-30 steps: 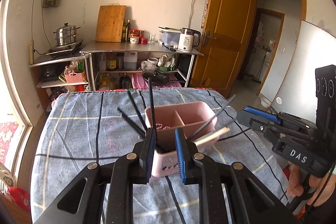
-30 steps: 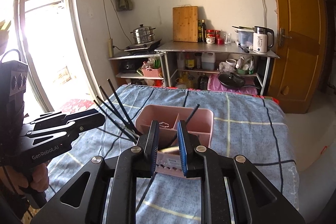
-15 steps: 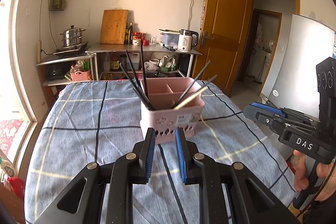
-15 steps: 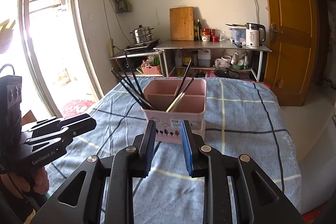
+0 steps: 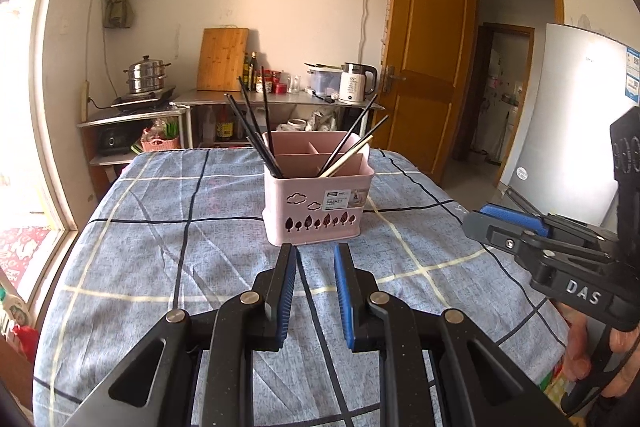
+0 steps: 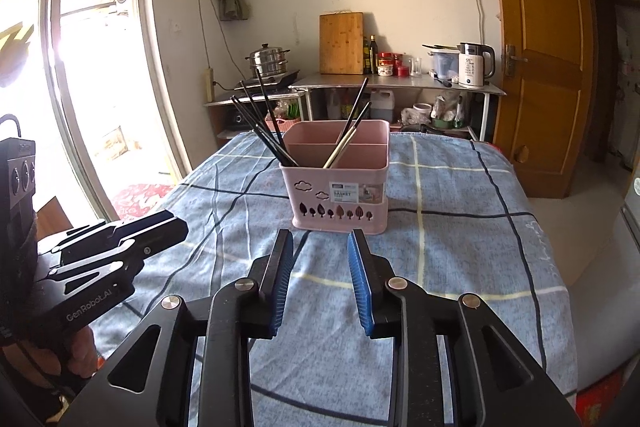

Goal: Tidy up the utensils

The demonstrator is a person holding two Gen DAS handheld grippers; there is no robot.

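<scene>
A pink divided basket (image 5: 318, 203) (image 6: 340, 195) stands on the table ahead of both grippers. Several black chopsticks (image 5: 252, 127) (image 6: 260, 123) lean out of its left compartment. Two black sticks and a pale wooden chopstick (image 5: 347, 157) (image 6: 339, 149) lean in the right one. My left gripper (image 5: 315, 253) hangs just short of the basket's front wall, its jaws a little apart and empty. My right gripper (image 6: 320, 241) is also just short of the basket; its jaws are opening with nothing between them. It also shows at the right of the left wrist view, as the right gripper (image 5: 504, 227).
The table wears a blue checked cloth (image 5: 160, 247). Behind it a steel shelf holds a kettle (image 5: 356, 83), a cutting board (image 5: 222, 59) and a steamer pot (image 5: 146, 75). A wooden door (image 5: 424, 67) and a white fridge (image 5: 580, 115) are on the right, a glass door (image 6: 88, 67) on the left.
Both grippers have pulled back from the basket and sunk a little. The pale chopstick that lay between the right jaws now leans in the basket, and those jaws have widened.
</scene>
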